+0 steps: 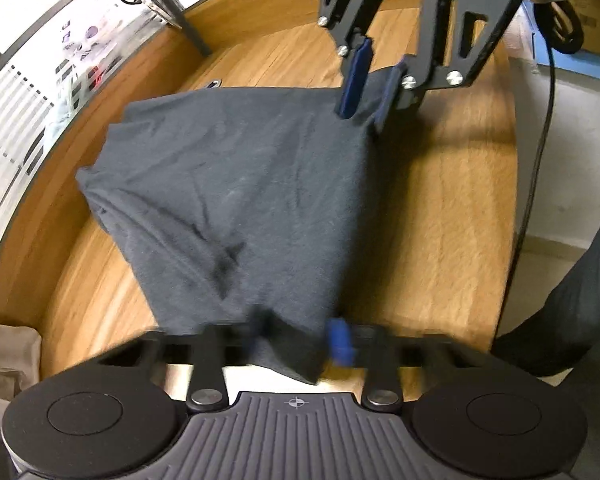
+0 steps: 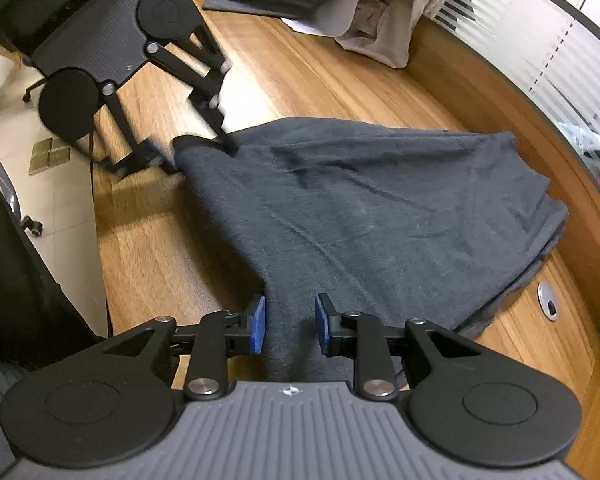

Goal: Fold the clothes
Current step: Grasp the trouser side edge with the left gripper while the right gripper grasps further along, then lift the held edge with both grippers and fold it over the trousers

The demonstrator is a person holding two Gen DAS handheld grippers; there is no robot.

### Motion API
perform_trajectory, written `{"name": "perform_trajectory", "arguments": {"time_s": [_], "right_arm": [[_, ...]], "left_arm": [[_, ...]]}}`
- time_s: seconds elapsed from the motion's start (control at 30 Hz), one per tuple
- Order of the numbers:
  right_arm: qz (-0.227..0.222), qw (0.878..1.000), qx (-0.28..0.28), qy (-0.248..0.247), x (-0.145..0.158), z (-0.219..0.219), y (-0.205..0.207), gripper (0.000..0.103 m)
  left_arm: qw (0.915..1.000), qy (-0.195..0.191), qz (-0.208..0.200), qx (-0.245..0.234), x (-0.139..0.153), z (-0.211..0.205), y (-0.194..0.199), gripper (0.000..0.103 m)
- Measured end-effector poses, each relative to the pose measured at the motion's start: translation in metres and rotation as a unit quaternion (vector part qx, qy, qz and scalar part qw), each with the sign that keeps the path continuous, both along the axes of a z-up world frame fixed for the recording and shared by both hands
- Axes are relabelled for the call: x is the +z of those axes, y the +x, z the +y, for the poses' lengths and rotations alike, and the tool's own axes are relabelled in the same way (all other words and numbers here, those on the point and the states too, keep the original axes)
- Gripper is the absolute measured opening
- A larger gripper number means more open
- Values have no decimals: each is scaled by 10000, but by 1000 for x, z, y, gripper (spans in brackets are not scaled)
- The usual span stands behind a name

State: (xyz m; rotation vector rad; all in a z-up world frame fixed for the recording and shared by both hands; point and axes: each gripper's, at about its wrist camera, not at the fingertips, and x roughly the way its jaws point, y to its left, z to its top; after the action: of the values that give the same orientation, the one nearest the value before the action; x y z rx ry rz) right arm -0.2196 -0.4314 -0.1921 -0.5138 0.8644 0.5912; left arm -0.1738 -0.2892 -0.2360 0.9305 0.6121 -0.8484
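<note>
A: Left wrist view: the left gripper (image 1: 300, 336) pinches one corner of the dark grey garment (image 1: 228, 184); keep both corners level and taut.

B: Right wrist view: the right gripper (image 2: 290, 328) has cloth between its pads (image 2: 258, 326); a firm clamp I can't confirm. The garment (image 2: 379, 216) drapes, creased, across the wooden table (image 2: 339, 80).

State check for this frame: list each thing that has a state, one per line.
dark grey garment: partly spread on the table, two near corners gripped and pulled up.
left gripper: shut on a garment corner.
right gripper: pads against bunched fabric, gripping a corner.
wooden table: holds the garment.
</note>
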Motion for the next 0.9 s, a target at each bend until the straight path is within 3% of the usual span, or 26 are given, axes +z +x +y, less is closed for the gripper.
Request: {"name": "perform_trajectory", "arguments": {"time_s": [0.1, 0.37, 0.47, 0.6, 0.7, 0.9], "right_arm": [[-18, 10000, -54, 5, -2, -2, -3, 45], [-123, 9987, -243, -425, -16, -8, -5, 48], [-163, 9977, -314, -587, -22, -11, -6, 44], [-253, 9970, -385, -626, -18, -13, -4, 21], [-333, 9965, -476, -599, -9, -13, -2, 11], [-318, 9964, -667, -420, 20, -13, -1, 7]], "left_arm": [[9998, -193, 78, 58, 14, 0, 9, 13], [9974, -544, 328, 344, 44, -4, 36, 12], [9971, -570, 341, 383, 50, -5, 41, 11], [9966, -620, 346, 416, 56, -4, 42, 11], [9963, -672, 351, 408, 60, 0, 42, 11], [9957, -827, 283, 311, 75, 13, 34, 9]]}}
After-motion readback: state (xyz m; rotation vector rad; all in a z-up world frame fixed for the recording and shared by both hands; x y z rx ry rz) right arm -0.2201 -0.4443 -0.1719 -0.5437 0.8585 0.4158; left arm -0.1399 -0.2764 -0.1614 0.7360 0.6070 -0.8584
